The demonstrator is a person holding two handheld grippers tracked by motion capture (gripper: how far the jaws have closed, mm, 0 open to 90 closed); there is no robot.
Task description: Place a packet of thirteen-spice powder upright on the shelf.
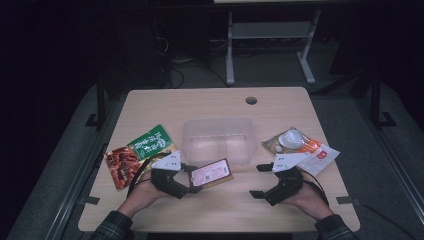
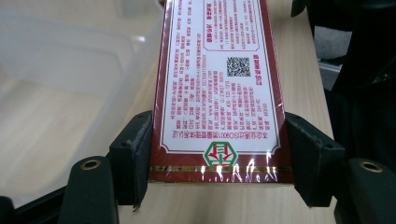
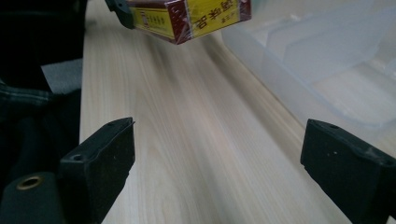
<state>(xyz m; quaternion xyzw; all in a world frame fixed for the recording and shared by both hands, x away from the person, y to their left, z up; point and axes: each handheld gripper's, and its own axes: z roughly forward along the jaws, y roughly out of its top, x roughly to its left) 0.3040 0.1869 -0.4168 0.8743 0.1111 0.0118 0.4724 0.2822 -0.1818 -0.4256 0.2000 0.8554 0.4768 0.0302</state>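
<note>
Clamped between the left gripper (image 2: 219, 154) jaws: a red box (image 2: 219, 88) (far end cut off), lifted off the table (image 3: 187, 140). Right gripper (image 3: 217, 172) jaws wide, bare wood between.

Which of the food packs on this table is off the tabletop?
The red box with the white label, clamped between the left gripper's jaws. The green packet, the red snack packet and the white-and-orange packets all lie flat.

One red box (image 1: 212, 173) — one clear tub (image 1: 218, 140) — four snack packets (image 1: 151, 141) — two hand-held grippers (image 1: 192, 181).
</note>
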